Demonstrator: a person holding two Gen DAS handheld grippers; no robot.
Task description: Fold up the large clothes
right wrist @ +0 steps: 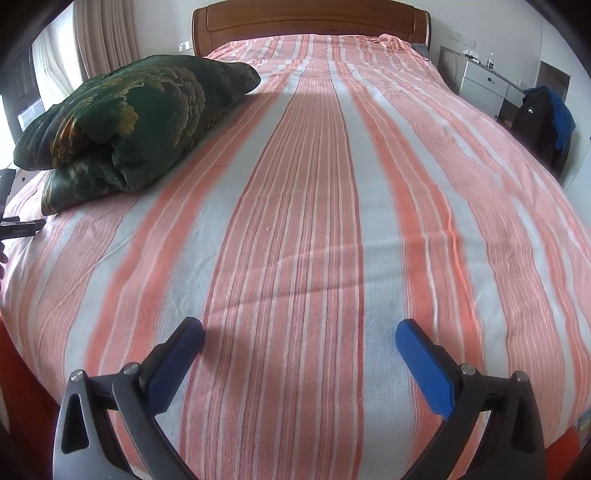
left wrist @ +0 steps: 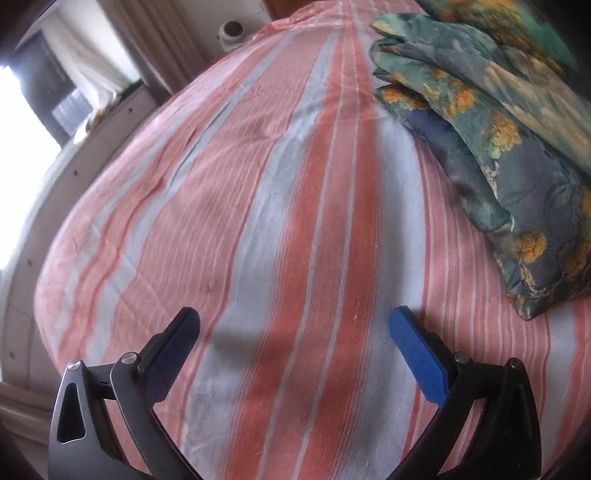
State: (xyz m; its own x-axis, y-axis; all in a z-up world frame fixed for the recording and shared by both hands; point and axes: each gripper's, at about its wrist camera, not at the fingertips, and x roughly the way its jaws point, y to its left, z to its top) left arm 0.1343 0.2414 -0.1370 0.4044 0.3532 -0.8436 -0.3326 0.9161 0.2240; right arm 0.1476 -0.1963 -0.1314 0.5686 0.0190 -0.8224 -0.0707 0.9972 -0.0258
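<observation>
Both the left gripper (left wrist: 295, 328) and right gripper (right wrist: 300, 338) hang with fingers spread wide and empty above a striped bedsheet (right wrist: 314, 221). Farther up the bed a folded floral quilt (right wrist: 125, 118) lies at its left side, below the wooden headboard (right wrist: 310, 18).

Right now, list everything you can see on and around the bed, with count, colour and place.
Sheet: one, pink and pale blue stripes, spread over the bed.
Quilt: one, dark green with yellow flowers, folded on the bed's left side in the right wrist view.
Headboard: one, brown wood, far end.
Curtain: beige, left of headboard.
Cabinet: one, white, right of bed.
Jacket: one, black and blue, beside cabinet.
Left gripper: open, above sheet.
Right gripper: open, above sheet.
</observation>
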